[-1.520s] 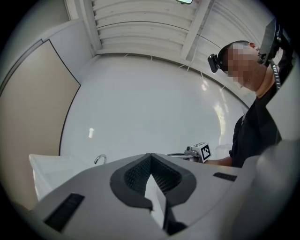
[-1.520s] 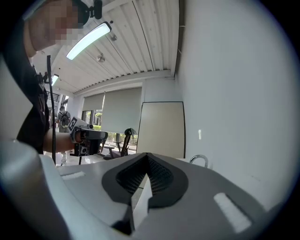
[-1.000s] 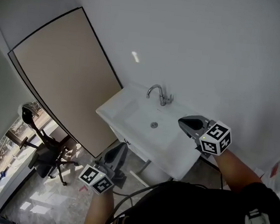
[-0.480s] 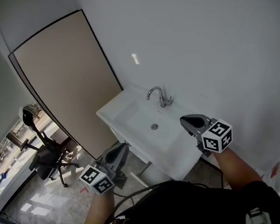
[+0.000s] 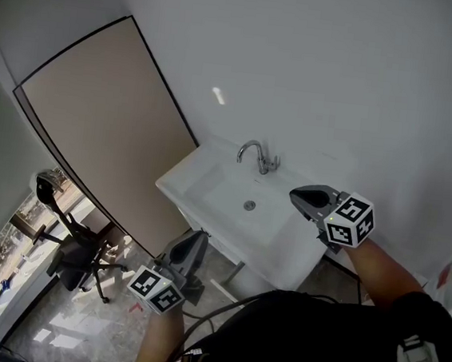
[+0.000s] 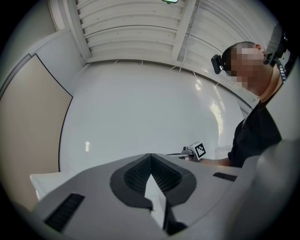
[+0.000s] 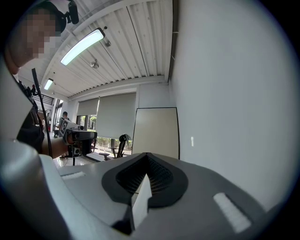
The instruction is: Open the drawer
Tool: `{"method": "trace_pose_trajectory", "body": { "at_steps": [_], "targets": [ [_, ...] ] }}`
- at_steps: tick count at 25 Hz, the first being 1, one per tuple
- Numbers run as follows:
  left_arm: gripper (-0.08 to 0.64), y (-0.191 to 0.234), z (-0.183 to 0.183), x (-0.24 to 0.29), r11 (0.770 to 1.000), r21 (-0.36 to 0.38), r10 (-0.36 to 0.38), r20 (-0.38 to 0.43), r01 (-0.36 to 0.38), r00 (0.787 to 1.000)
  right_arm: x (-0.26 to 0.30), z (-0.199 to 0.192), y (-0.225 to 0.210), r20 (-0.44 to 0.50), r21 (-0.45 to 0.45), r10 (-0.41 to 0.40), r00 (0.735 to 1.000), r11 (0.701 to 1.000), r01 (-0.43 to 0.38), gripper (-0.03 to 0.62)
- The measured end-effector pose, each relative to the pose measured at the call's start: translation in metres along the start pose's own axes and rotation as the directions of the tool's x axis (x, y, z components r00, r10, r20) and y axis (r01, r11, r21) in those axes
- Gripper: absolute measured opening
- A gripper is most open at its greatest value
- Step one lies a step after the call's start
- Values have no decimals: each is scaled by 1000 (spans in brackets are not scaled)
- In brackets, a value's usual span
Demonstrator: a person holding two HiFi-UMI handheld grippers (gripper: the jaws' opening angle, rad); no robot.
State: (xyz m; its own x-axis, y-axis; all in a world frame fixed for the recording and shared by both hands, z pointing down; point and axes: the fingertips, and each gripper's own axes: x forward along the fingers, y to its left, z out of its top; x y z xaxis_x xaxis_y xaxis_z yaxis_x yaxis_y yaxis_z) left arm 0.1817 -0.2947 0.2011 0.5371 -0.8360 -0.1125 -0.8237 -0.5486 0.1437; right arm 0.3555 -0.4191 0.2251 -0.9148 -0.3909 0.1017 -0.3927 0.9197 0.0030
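Note:
A white washbasin unit (image 5: 279, 250) with a chrome tap (image 5: 257, 154) stands against the white wall. Its front, where a drawer would be, is mostly hidden from above; only a small dark fitting (image 5: 205, 229) shows under the rim. My left gripper (image 5: 199, 236) hangs low in front of that front edge, jaws together, nothing between them, and points at the wall in the left gripper view (image 6: 151, 155). My right gripper (image 5: 293, 195) hovers over the basin top's right side, also shut and empty (image 7: 147, 154).
A tall beige panel (image 5: 108, 116) leans against the wall left of the basin. An office chair (image 5: 75, 245) stands on the tiled floor by the window at lower left. Metal legs (image 5: 230, 275) show under the unit.

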Motion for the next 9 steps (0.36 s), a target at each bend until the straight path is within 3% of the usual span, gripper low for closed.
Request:
{"method": "trace_pose_trajectory", "body": {
  "at_steps": [9],
  "targets": [
    [0, -5, -2, -1, 1000, 7, 3, 2, -3, 1000, -7, -4, 0, 2, -6, -1, 1000, 1000, 1, -3]
  ]
}}
